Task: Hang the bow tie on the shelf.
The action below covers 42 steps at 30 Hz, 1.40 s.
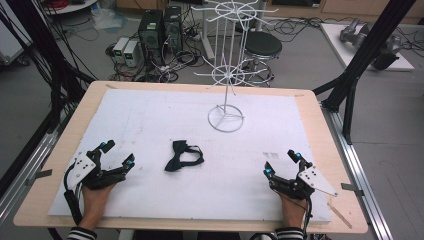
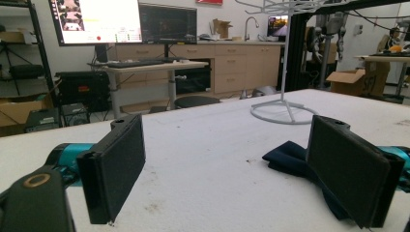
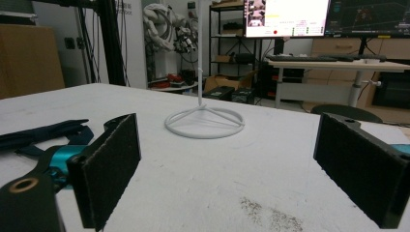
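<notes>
Both our grippers — left gripper [image 1: 116, 153] and right gripper [image 1: 280, 162] — rest wide open; we should approach the bow tie [image 1: 182, 156] low, pinching its knot squarely.

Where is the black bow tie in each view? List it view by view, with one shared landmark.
High view: bow tie mid-table, between the two claws.
Left gripper view: bow tie at right, partly behind the right-hand jaw.
Right gripper view: bow tie at the left edge.
Shared landmark: white wire stand beyond it.
</notes>
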{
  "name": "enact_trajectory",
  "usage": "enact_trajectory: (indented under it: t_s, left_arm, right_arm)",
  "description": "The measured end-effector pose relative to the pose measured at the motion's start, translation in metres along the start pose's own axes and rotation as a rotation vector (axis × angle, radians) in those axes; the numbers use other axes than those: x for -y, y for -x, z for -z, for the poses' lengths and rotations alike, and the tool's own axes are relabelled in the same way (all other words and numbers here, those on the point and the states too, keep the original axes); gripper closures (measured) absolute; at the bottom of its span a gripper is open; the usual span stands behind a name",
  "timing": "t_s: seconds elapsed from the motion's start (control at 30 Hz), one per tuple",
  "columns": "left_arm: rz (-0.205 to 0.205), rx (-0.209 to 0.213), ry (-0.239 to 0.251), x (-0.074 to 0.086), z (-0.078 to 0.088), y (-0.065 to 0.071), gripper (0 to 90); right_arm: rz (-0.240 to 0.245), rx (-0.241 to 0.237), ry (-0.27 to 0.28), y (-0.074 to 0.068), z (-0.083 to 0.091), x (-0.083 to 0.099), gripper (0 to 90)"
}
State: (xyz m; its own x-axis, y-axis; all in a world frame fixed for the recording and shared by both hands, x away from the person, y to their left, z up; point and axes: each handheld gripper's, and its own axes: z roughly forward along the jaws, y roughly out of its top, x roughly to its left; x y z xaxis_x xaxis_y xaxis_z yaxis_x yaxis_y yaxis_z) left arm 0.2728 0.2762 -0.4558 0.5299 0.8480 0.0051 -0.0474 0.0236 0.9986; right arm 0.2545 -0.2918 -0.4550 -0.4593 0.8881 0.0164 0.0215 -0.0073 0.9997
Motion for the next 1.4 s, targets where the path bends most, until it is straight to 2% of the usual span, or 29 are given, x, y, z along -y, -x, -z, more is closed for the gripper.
enact_trajectory:
  t_s: [1.03, 1.23, 1.4]
  left_arm:
    - [-0.002, 0.0, -0.006, -0.0001, -0.0003, -0.0001, 14.4]
    - [-0.002, 0.005, -0.029, -0.0013, -0.0028, 0.0, 14.4]
    - [-0.018, 0.002, -0.048, -0.0047, -0.0048, 0.0011, 14.4]
  right_arm:
    - [-0.005, 0.009, -0.004, 0.0002, -0.0008, -0.0002, 8.6]
    - [-0.007, 0.012, -0.007, 0.0001, -0.0009, -0.0003, 8.6]
    - [-0.006, 0.013, -0.007, 0.0004, -0.0011, -0.0003, 8.6]
